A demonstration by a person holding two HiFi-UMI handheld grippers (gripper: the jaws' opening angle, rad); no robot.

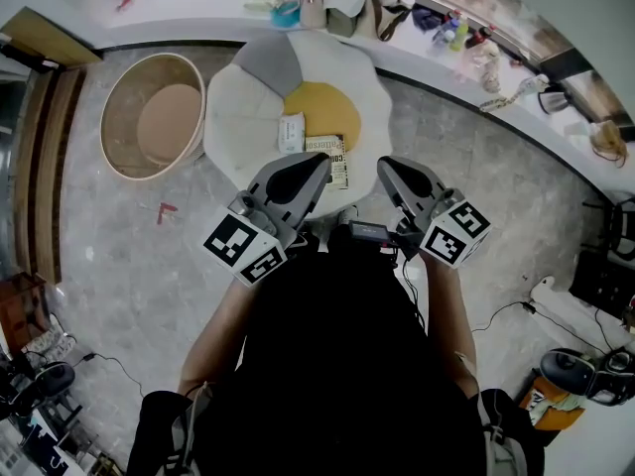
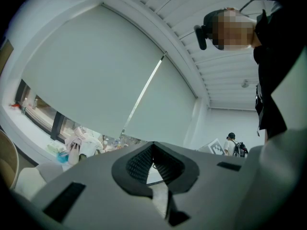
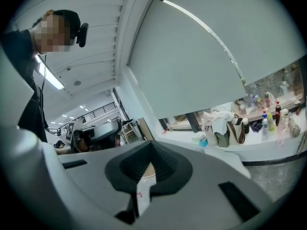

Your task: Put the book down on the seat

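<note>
Evidently flat on the egg-shaped seat [image 1: 248, 97], just ahead of both clenched, empty jaws: thin book [image 1: 337, 167], likely light, floppy; firmest hold at spine.

The right gripper [image 3: 149, 163] tilts up, jaws seemingly together, toward bags [image 3: 221, 128] on a white ledge [image 3: 271, 150].

Seat [image 1: 238, 117] — soft matt cloth; book [image 1: 337, 157] paper; floor [image 1: 129, 256] smooth mottled stone.

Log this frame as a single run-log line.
book: lying on seat | left tool: shut, empty | right tool: shut, empty | status: book already down, neither tool holding it
</note>
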